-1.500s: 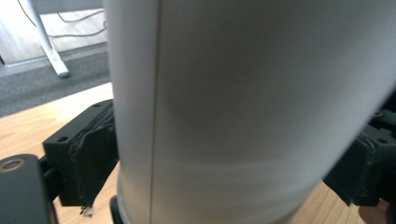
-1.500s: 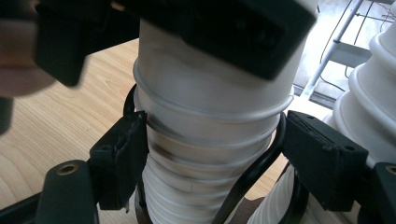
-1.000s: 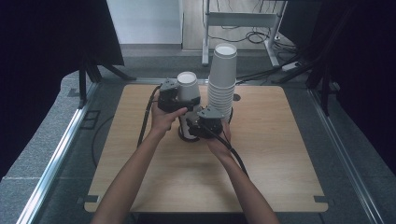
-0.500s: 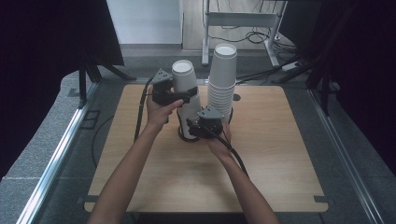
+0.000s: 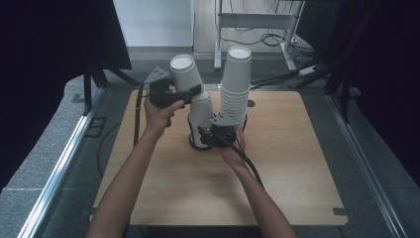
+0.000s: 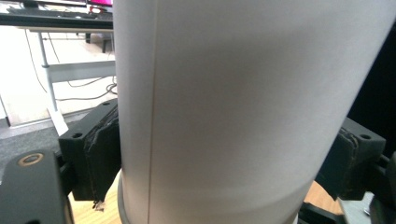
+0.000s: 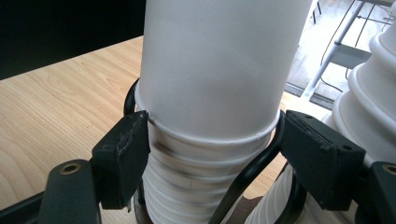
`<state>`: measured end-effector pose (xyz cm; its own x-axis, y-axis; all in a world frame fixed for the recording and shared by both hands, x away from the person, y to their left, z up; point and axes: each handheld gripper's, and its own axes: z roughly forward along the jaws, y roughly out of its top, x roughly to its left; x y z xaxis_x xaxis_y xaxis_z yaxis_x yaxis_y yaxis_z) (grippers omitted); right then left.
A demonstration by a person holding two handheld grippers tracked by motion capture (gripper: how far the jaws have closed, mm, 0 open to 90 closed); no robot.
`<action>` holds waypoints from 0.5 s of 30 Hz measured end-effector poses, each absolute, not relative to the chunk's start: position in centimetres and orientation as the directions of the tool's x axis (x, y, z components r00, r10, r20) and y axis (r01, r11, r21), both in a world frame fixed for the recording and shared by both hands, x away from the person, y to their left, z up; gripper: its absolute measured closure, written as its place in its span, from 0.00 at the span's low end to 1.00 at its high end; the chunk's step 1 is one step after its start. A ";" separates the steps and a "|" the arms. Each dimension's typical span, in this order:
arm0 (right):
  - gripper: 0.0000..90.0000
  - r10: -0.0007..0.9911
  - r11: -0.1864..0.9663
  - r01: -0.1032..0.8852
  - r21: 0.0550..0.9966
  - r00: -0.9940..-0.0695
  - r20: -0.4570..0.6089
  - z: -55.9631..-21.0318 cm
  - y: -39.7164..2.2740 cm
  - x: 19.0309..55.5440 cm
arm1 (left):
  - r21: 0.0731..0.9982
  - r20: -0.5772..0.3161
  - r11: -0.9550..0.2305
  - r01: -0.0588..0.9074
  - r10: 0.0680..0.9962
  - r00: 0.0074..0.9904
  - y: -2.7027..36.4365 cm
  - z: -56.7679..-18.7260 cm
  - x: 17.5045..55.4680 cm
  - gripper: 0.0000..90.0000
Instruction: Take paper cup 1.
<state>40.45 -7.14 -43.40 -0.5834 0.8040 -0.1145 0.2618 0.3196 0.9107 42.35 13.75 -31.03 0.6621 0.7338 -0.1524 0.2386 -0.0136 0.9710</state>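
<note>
Two grippers clamp plain, unprinted white paper cups: the left gripper (image 5: 190,91) pinches a smooth tapered cup (image 5: 184,72), tilted toward eleven o'clock. The right gripper (image 5: 208,133) squeezes the ribbed short stack (image 5: 199,126) in its black wire holder (image 7: 254,168); a taller stack (image 5: 236,82) stands at two o'clock.

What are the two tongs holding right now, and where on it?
Left tongs clamp the top cup mid-wall; right tongs clamp the short stack near its upper rims.
</note>
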 end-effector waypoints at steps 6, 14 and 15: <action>0.26 0.798 0.316 0.268 0.910 -0.595 -0.102 -43.3 -7.5 40.2 | 0.970 -0.134 -0.045 0.238 0.719 0.682 14.4 -31.4 40.7 0.15; 0.26 0.788 0.299 0.247 0.922 -0.608 -0.093 -42.8 -8.7 38.9 | 0.971 -0.127 -0.060 0.231 0.687 0.715 14.8 -32.6 38.4 0.15; 0.26 0.780 0.298 0.232 0.926 -0.618 -0.096 -42.7 -9.3 38.2 | 0.973 -0.120 -0.068 0.223 0.675 0.728 14.8 -32.9 37.7 0.15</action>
<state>38.15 -9.27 -42.74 -0.6179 0.7803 -0.0964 0.2323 0.2983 0.9258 37.69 14.79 -32.94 0.7283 0.6748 -0.1195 0.2227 -0.0681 0.9725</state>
